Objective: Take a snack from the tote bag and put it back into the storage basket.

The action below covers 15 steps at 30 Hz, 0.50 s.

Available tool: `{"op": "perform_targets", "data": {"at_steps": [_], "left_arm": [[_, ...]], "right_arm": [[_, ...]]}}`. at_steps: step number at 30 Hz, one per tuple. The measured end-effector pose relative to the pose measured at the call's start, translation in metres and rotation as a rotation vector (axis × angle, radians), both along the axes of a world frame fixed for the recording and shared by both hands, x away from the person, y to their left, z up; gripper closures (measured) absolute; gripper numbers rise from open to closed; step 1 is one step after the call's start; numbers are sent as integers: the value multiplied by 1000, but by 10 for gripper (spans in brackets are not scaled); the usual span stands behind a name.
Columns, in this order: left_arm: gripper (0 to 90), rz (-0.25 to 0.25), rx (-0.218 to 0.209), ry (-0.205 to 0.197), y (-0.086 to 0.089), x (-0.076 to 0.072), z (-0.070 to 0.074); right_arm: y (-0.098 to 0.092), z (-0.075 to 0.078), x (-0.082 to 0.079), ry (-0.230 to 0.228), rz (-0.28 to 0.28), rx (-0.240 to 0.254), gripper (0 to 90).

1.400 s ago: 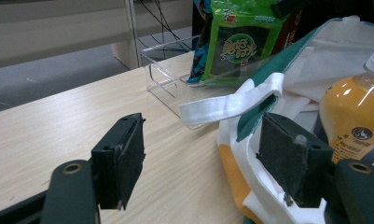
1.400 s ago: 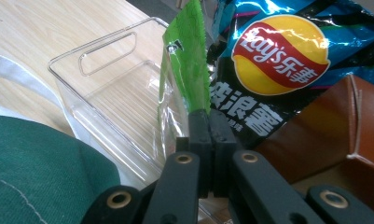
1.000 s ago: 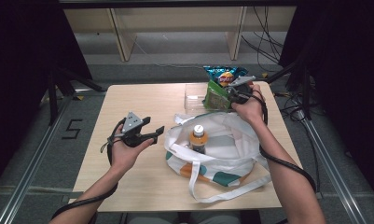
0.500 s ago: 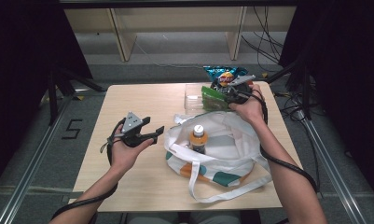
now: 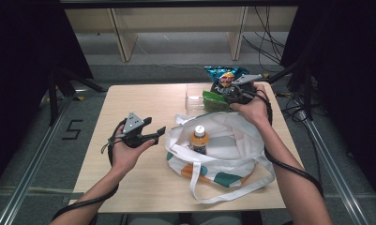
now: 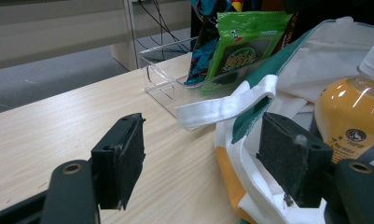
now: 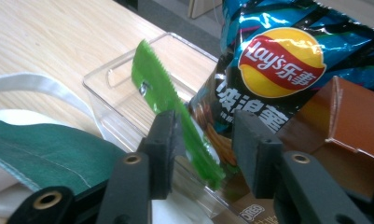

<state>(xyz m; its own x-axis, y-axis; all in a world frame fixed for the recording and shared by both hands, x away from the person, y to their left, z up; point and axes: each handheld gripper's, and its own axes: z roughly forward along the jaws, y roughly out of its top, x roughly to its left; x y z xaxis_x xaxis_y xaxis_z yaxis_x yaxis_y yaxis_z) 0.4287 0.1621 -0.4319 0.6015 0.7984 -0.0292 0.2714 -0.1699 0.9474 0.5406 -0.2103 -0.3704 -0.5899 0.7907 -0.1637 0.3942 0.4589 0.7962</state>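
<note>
A green snack packet (image 5: 214, 100) (image 7: 161, 84) stands on edge in a clear plastic box (image 5: 193, 96) (image 7: 114, 79) at the table's far side. My right gripper (image 5: 221, 95) (image 7: 203, 144) straddles it; its jaws have just been opening, and the packet leans on one pad without being pinched. A blue Lay's chip bag (image 5: 225, 75) (image 7: 278, 60) rests just behind. My left gripper (image 5: 154, 126) (image 6: 205, 163) hovers open with nothing in it, left of a white and green tote bag (image 5: 232, 140) (image 6: 315, 46). An orange juice bottle (image 5: 199, 138) (image 6: 348, 116) stands upright in the bag.
A brown carton (image 7: 348, 116) lies beside the chip bag. The tote's white straps (image 5: 209, 192) trail toward the near edge of the wooden table (image 5: 143, 98). Cables and table legs crowd the floor beyond the far edge.
The right gripper's jaws have opened off the green packet, which has dropped from upright to lower in the clear box. The left hand has stayed put.
</note>
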Motion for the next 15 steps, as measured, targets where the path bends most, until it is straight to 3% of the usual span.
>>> {"op": "perform_targets", "data": {"at_steps": [4, 5, 10, 15], "left_arm": [[304, 1, -1, -3, 1, 0, 1], [304, 1, -1, -2, 0, 0, 0], [304, -7, -5, -3, -1, 0, -1], [304, -3, 2, -3, -1, -1, 0]], "right_arm": [[-4, 4, -6, -3, -19, 71, 567], [-7, 5, -6, -26, -10, 60, 558], [-11, 10, -12, -17, -12, 74, 532], [-19, 12, -26, -29, -29, 122, 521]]}}
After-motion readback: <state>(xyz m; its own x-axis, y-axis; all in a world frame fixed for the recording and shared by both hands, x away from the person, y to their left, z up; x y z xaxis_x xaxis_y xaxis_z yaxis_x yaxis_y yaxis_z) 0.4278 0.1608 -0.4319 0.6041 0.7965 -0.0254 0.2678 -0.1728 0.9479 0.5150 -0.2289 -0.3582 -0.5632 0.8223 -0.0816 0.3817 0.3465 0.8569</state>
